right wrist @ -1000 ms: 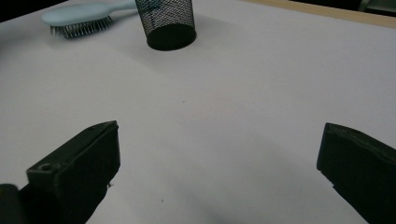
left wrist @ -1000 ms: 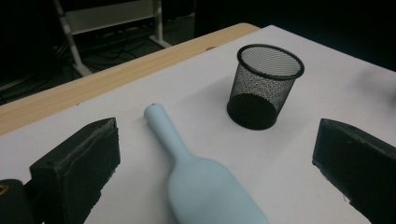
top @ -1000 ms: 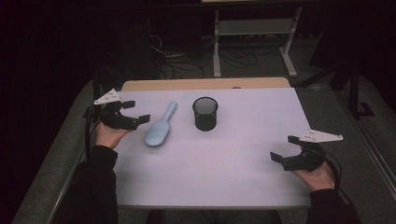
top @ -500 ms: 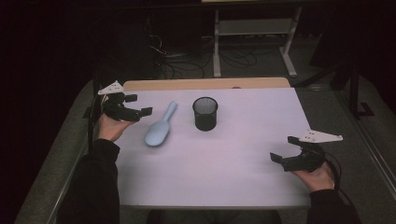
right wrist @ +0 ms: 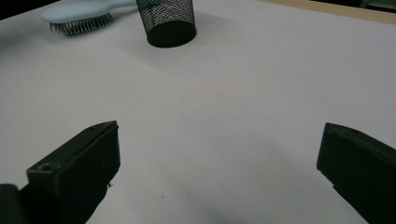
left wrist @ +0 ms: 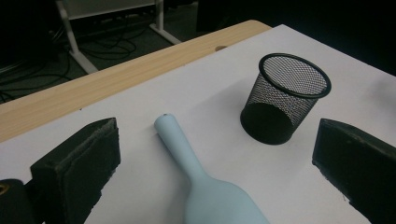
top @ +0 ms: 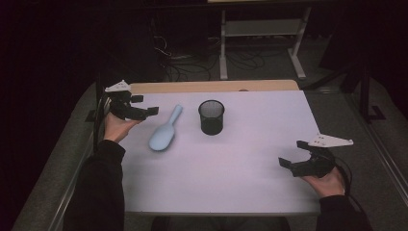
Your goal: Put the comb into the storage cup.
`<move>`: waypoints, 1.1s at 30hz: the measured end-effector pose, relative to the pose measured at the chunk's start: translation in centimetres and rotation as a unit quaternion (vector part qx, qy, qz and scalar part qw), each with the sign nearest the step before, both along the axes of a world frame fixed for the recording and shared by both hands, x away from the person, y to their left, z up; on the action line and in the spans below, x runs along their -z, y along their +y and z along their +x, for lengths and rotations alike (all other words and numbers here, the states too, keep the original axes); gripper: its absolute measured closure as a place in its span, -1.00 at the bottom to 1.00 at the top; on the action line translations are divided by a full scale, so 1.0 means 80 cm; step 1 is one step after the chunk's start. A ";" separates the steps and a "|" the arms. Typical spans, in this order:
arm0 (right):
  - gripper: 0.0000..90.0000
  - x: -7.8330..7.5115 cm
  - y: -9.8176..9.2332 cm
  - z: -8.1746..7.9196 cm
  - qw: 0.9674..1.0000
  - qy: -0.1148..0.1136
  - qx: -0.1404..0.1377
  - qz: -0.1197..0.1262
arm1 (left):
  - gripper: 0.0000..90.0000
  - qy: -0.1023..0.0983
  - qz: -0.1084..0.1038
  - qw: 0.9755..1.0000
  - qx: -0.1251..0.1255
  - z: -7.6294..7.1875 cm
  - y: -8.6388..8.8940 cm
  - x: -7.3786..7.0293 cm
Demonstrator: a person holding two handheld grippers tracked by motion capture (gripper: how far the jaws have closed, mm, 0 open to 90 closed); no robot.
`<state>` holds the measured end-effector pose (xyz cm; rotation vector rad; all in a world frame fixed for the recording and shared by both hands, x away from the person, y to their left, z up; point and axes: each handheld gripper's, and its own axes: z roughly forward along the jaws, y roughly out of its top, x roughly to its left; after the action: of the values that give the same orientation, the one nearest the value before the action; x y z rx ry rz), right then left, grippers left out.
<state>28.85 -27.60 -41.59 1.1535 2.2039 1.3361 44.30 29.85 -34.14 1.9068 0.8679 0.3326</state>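
White tabletop point(top: 231, 159) carries your black wire-mesh cup point(top: 211, 117) and, just left of it, the pale blue plastic hairbrush point(top: 164, 130). Your left gripper point(top: 139, 107), jaws wide and empty, hovers beside its handle; your right gripper point(top: 292, 154) gapes empty too.

From where I'm sitting, the hairbrush point(left wrist: 211, 196) is looking like smooth pale-blue plastic with a soft satin sheen, bristles point(right wrist: 79, 25) showing thin and wiry. The pen cup point(left wrist: 287, 95) is reading as black wire mesh, matt, with a smooth metal rim. The table cover point(top: 250, 159) is coming across as flat, matt white sheet, and a strip of bare light wood point(top: 211, 86) is peeking out behind it. My left gripper point(left wrist: 212, 154) pads point(left wrist: 79, 163) are looking like rough black foam.
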 end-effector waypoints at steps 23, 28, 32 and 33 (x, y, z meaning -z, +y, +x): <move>-1.00 0.000 -0.001 -0.001 1.000 0.000 -0.001 -0.001 | -0.35 -0.006 -0.046 0.999 0.020 0.027 -0.033 0.006; -1.00 0.000 -0.002 -0.001 1.000 0.000 0.001 0.001 | -0.18 -0.007 -0.036 0.999 0.029 0.029 -0.042 0.007; -1.00 0.000 -0.002 -0.002 1.000 0.000 0.001 0.001 | -0.04 -0.006 -0.032 0.999 0.023 0.031 -0.047 0.008; -1.00 0.000 -0.002 -0.002 1.000 0.000 0.001 0.001 | 0.01 -0.009 -0.030 0.999 0.017 0.031 -0.048 0.008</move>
<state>28.71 -27.77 -41.62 1.1562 2.2011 1.3385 46.81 25.99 -34.77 1.8580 0.8250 0.2997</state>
